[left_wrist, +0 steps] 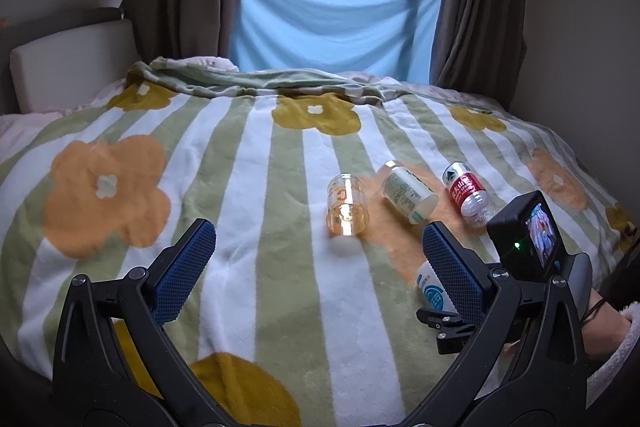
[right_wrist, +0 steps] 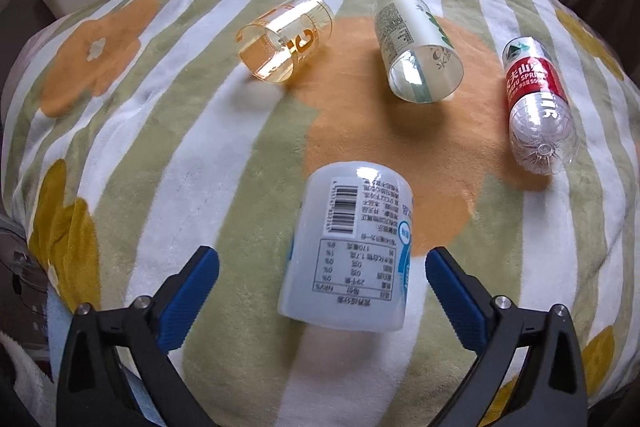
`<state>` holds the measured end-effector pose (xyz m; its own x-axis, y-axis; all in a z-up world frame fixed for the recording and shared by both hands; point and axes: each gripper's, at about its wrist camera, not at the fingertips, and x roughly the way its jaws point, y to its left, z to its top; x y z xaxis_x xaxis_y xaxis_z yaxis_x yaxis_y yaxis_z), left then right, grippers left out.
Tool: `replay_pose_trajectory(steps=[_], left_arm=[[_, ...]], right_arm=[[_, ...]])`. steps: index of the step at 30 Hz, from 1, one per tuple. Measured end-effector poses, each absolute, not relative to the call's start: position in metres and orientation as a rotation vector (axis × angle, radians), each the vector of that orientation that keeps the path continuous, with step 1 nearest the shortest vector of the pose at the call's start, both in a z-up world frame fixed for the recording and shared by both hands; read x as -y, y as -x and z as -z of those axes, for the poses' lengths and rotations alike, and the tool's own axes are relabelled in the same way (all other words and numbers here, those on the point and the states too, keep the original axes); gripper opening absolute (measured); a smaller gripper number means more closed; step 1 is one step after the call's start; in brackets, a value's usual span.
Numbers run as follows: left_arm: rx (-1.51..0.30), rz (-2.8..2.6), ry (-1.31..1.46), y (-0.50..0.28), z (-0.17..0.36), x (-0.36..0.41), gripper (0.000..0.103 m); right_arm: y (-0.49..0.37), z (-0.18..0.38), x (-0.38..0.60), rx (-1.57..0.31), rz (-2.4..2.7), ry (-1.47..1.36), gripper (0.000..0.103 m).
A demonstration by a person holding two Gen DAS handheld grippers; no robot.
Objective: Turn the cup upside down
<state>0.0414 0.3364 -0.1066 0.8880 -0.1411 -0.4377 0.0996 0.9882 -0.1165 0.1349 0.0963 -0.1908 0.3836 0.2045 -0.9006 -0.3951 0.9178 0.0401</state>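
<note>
Four cut-bottle cups sit on a striped flower blanket (right_wrist: 200, 155). A white cup (right_wrist: 348, 251) with a barcode label stands closed end up between my right gripper's (right_wrist: 322, 267) open blue pads, which do not touch it. Its edge shows in the left wrist view (left_wrist: 430, 289). An orange-tinted clear cup (right_wrist: 286, 37) lies tilted on its side at the far left; it also shows in the left wrist view (left_wrist: 346, 205). My left gripper (left_wrist: 316, 247) is open and empty, short of the cups.
A green-labelled clear cup (right_wrist: 416, 47) and a red-labelled bottle piece (right_wrist: 536, 103) lie on their sides at the far right. The right gripper's camera (left_wrist: 528, 235) sits at the left wrist view's right. A folded blanket edge (left_wrist: 248, 79), curtains and wall lie beyond.
</note>
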Motion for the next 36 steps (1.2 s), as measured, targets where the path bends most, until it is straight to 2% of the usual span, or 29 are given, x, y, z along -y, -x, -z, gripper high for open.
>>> replay_pose_trajectory(steps=[7,15,22,25,31,36], left_arm=[[-0.625,0.242,0.089,-0.073,0.105,-0.301,0.103],[-1.1,0.421,0.196,-0.165,0.164,-0.224,0.103],[-1.45,0.438,0.248,-0.221,0.208,-0.176,0.101],[-1.526,0.42,0.294,-0.228,0.225,-0.168,0.101],[-1.587,0.35,0.305,-0.232,0.249,-0.161,0.089],[-1.566,0.361,0.296,-0.235,0.253,-0.155,0.073]], right_arm=[[-0.1,0.163,-0.055,-1.02,-0.396,0.189,0.103],[-0.063,0.107,0.019,-0.81,-0.308,0.116,0.103],[-0.064,0.112,0.058,-0.751,-0.33,0.047,0.103],[-0.068,0.116,0.068,-0.744,-0.344,0.012,0.103],[-0.075,0.119,0.075,-0.735,-0.371,-0.035,0.103],[-0.08,0.125,0.073,-0.744,-0.384,-0.036,0.103]])
